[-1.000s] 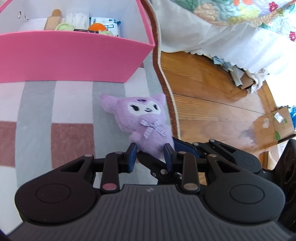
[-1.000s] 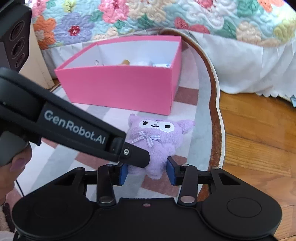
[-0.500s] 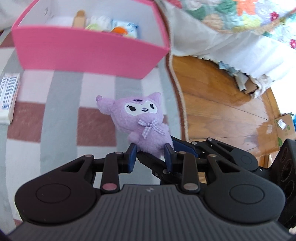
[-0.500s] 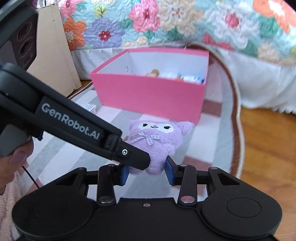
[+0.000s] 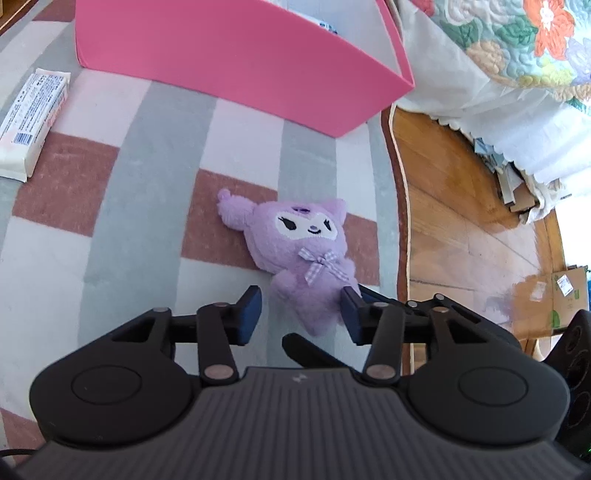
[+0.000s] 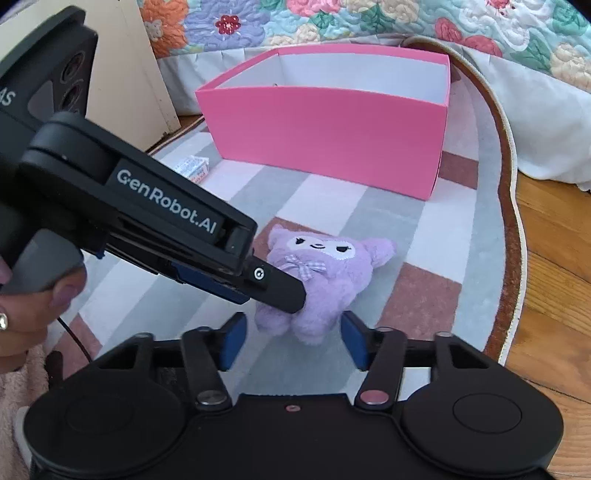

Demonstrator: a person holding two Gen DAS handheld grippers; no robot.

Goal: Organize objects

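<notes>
Plush toy: purple plush toy [image 5: 308, 254] is found flat on the striped rug [image 5: 110, 236], near the pink box [image 5: 236, 55].
Left gripper [image 5: 301, 314]: jaws just opened, spread around the legs.
Right gripper [image 6: 293, 339]: likewise spread, nothing pinched.
Meaning: toy released, unboxed.

One purple plush toy [image 5: 306, 254] lies on the one checked rug [image 5: 122, 236], near the centre of the left wrist view. One pink box [image 5: 236, 55] stands at twelve o'clock from the toy. One white printed packet [image 5: 31, 118] lies at ten o'clock from the toy. Two grippers are in view: the left gripper [image 5: 301, 317] and the right gripper [image 6: 293, 341], each with two blue-padded fingers. One quilted floral bedspread [image 6: 332, 18] shows at twelve o'clock in the right wrist view.
</notes>
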